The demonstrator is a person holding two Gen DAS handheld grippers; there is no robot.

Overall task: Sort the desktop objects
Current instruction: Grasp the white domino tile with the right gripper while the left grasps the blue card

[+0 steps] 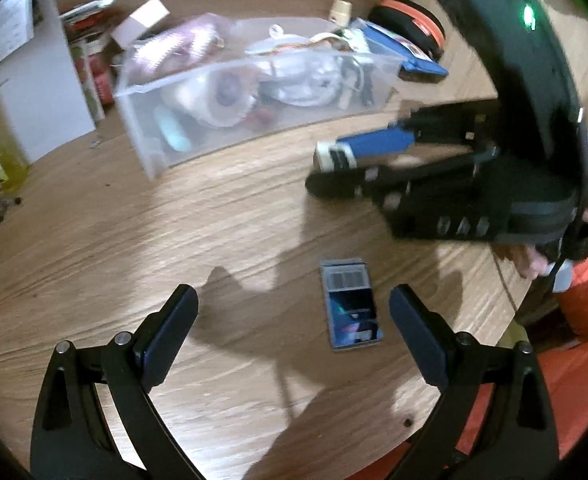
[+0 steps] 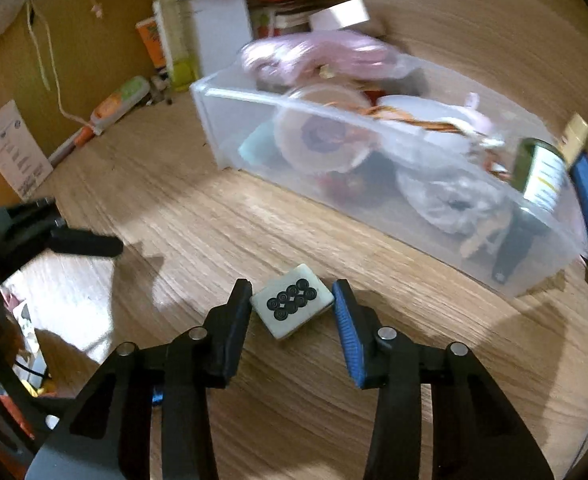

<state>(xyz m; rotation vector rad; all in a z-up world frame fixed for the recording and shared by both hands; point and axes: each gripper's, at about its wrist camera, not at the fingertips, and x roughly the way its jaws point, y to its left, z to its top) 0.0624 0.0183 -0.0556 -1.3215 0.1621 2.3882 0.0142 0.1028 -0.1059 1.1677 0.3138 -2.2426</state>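
My right gripper [image 2: 292,300] is shut on a white mahjong tile [image 2: 292,305] with black circles and holds it above the wooden table [image 2: 214,220]. It also shows in the left wrist view [image 1: 329,164], near the clear plastic bin [image 1: 182,80]. The bin [image 2: 413,208] holds several items, among them a pink bundle [image 2: 317,56] and a green bottle [image 2: 541,172]. My left gripper [image 1: 292,308] is open and empty. A small dark card with a barcode [image 1: 349,304] lies flat on the table between its fingertips.
White boxes [image 1: 26,68] and packets crowd the table's back left. A blue pouch [image 1: 409,56] and an orange-and-black round case [image 1: 413,24] lie behind the bin. A marker [image 2: 74,142] and a paper slip [image 2: 16,152] lie at the left. The table edge [image 1: 509,300] runs on the right.
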